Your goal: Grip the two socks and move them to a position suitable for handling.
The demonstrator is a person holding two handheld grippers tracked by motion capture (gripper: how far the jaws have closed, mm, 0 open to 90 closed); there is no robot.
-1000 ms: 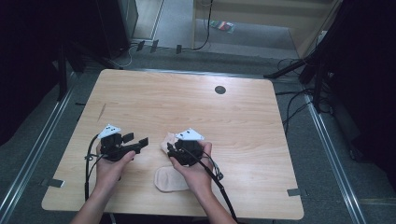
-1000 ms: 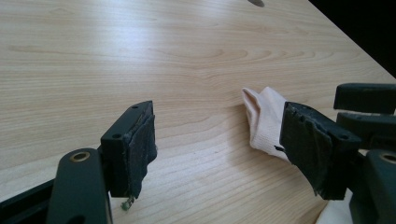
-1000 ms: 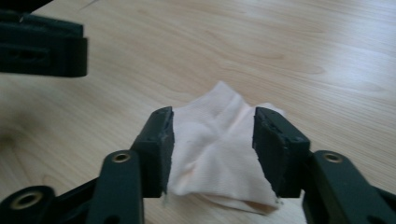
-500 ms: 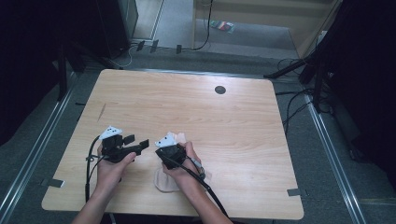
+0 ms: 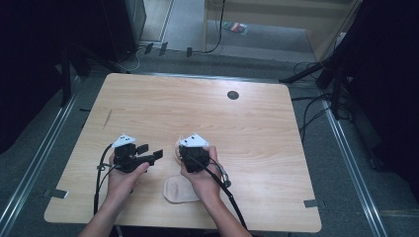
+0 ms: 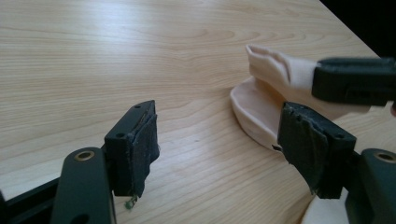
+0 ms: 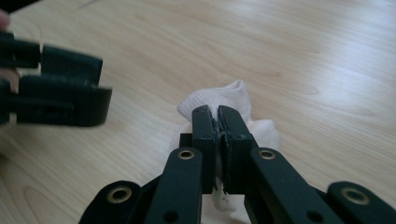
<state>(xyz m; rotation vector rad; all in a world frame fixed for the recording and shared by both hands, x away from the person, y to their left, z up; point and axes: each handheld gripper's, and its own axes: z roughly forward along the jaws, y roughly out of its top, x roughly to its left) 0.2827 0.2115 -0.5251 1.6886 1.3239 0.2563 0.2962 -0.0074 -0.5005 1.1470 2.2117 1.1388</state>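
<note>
Cream cloth piece (image 5: 180, 189) lies flat at the near table (image 5: 257, 118) edge, w/ the person's right wrist over it. Just beyond, right gripper (image 7: 218, 122) has just clamped onto a pale sock (image 7: 227, 100), lifting its edge; left gripper (image 6: 224, 140) hangs beside it, jaws apart & empty. Judged early: one grasp made, second pending.

Light wooden rectangular table (image 5: 247, 123), with a small round black grommet (image 5: 232, 95) near the far edge. Lying near the front edge: 2 pale pink fabric socks (image 5: 179, 189), 1 partly lifted.
</note>
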